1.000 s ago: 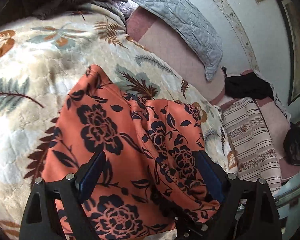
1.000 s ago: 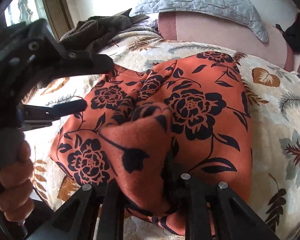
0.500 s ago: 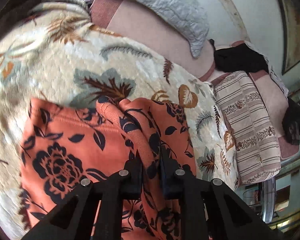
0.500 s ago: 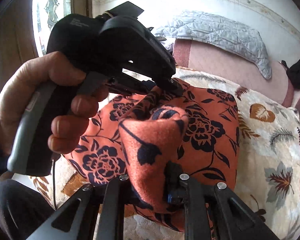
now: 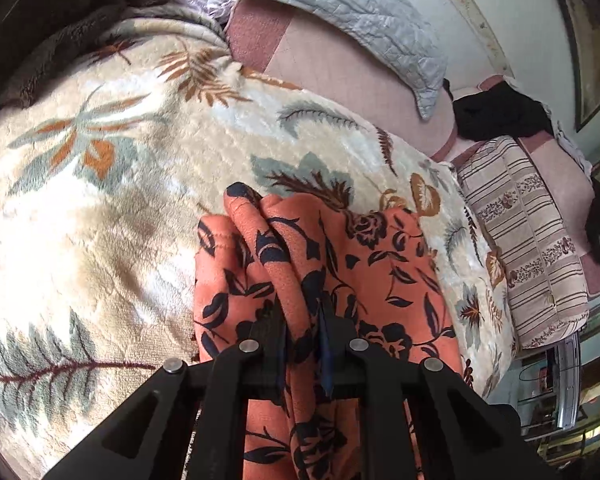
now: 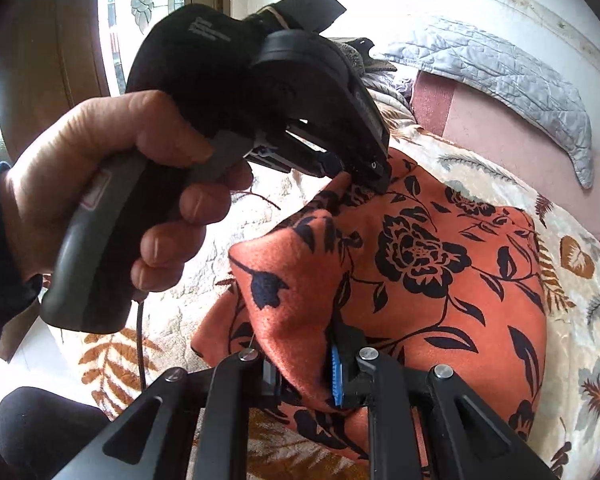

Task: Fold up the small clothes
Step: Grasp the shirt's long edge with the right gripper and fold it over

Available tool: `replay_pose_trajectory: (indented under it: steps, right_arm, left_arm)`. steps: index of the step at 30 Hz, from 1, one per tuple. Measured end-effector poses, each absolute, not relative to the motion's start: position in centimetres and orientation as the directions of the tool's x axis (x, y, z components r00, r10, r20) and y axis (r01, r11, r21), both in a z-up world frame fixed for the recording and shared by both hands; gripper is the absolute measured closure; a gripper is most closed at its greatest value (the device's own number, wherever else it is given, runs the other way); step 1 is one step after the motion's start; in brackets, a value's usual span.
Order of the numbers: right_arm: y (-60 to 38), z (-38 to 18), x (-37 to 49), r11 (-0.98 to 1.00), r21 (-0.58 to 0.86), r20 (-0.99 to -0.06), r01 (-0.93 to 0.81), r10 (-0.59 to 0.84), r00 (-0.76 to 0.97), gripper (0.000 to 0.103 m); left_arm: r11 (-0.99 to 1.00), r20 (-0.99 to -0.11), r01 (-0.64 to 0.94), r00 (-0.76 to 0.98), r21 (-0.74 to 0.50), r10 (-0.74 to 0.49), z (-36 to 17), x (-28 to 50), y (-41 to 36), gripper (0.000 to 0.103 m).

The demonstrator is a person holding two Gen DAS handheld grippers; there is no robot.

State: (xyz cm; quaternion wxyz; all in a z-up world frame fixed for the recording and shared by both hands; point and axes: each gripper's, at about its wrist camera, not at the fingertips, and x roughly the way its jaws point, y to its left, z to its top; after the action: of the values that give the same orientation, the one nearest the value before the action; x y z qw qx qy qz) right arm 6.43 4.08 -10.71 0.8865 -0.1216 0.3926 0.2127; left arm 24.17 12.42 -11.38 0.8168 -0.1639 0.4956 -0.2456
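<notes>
An orange garment with black flowers (image 5: 380, 264) lies on a leaf-patterned cream blanket (image 5: 100, 208). My left gripper (image 5: 302, 320) is shut on a raised fold of the garment. In the right wrist view the garment (image 6: 440, 272) is lifted at its near edge, and my right gripper (image 6: 304, 368) is shut on a bunched corner of it. The left gripper (image 6: 352, 172) shows there too, held by a hand, pinching the cloth's upper left edge.
A grey quilted pillow (image 5: 364, 28) leans on a pink headboard (image 5: 340, 68) at the back. A striped cushion (image 5: 524, 236) and black cloth (image 5: 500, 112) lie to the right. Dark brown blankets (image 5: 60, 12) are piled at the far left. A window (image 6: 140, 0) is on the left.
My left gripper closed on a fold of the garment and lifted it. Both grippers have pulled the cloth up and toward me, so less of it lies flat.
</notes>
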Motion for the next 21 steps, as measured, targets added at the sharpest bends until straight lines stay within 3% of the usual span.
replay_pose_trajectory:
  steps: [3,7,10,12,15,17,19,21]
  right_arm:
    - [4.9,-10.2,5.2,0.874,-0.068,-0.739,-0.480,0.279,0.613,0.085]
    - [6.2,-12.3,4.5,0.863,-0.096,-0.768,-0.497,0.253,0.589,0.085]
    - [7.0,-12.6,2.9,0.846,-0.162,-0.747,-0.507,0.231,0.623,0.080]
    - [7.2,-12.5,2.1,0.837,-0.159,-0.750,-0.523,0.242,0.616,0.075]
    - [6.9,-12.6,0.9,0.834,-0.135,-0.754,-0.535,0.264,0.602,0.071]
    - [6.7,-12.8,-0.1,0.828,-0.099,-0.750,-0.553,0.302,0.588,0.064]
    - [6.4,-12.9,-1.0,0.802,-0.054,-0.744,-0.595,0.364,0.560,0.039]
    - [5.7,-12.6,-2.0,0.782,-0.031,-0.725,-0.622,0.411,0.553,0.038]
  left_arm:
    - [0.820,-0.712,0.249,0.407,-0.516,-0.572,-11.0,23.4,13.5,0.090]
    - [0.826,-0.748,0.150,0.361,-0.543,-0.557,-15.0,23.7,15.2,0.088]
    - [0.794,-0.716,0.117,0.370,-0.596,-0.592,-15.6,23.5,16.5,0.077]
    - [0.808,-0.728,0.101,0.380,-0.581,-0.571,-15.2,23.3,16.7,0.065]
    - [0.857,-0.762,0.095,0.415,-0.506,-0.496,-13.9,22.6,16.8,0.061]
    - [0.874,-0.768,0.083,0.444,-0.478,-0.462,-12.7,21.5,17.3,0.062]
    - [0.878,-0.749,0.092,0.484,-0.471,-0.452,-11.1,19.4,17.5,0.062]
    - [0.863,-0.723,0.122,0.496,-0.490,-0.481,-9.8,16.8,17.1,0.062]
